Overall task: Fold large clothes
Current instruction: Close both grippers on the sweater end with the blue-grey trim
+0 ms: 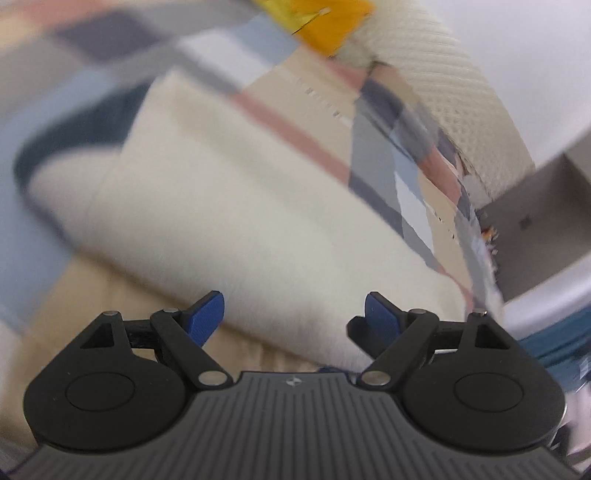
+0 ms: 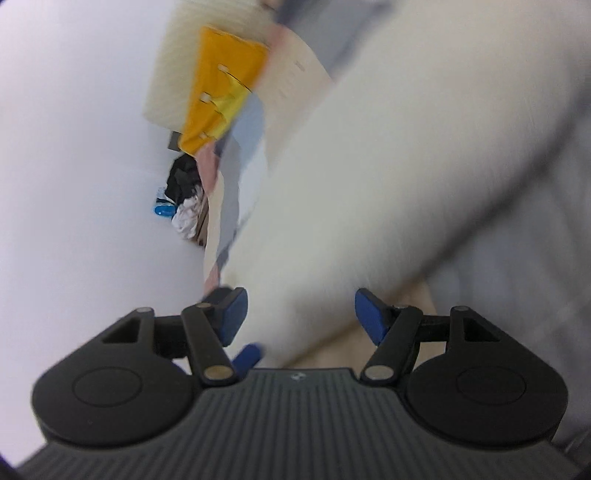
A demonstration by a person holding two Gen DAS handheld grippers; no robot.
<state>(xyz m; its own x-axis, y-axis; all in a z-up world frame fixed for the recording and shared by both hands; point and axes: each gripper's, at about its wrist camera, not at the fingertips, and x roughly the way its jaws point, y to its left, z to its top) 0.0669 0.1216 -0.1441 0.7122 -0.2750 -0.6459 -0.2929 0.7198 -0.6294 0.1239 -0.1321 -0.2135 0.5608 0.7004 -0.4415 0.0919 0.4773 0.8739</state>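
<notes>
A cream fluffy garment point(image 1: 229, 206) lies folded on a patchwork bedspread point(image 1: 280, 110). Its near edge lies just beyond my left gripper point(image 1: 293, 319), which is open with blue pads wide apart and nothing between them. In the right wrist view the same cream garment point(image 2: 369, 184) runs diagonally across the frame, blurred. My right gripper point(image 2: 299, 314) is open; the garment's lower end lies between and just past its pads, not pinched. A dark blue band point(image 1: 66, 140) of the garment shows at its left end.
A yellow item point(image 1: 325, 22) lies at the far end of the bed, also in the right wrist view point(image 2: 221, 88). A cream textured headboard point(image 1: 450, 88) borders the bed. A pile of dark and white clothes point(image 2: 184, 199) sits by the white wall point(image 2: 74, 147).
</notes>
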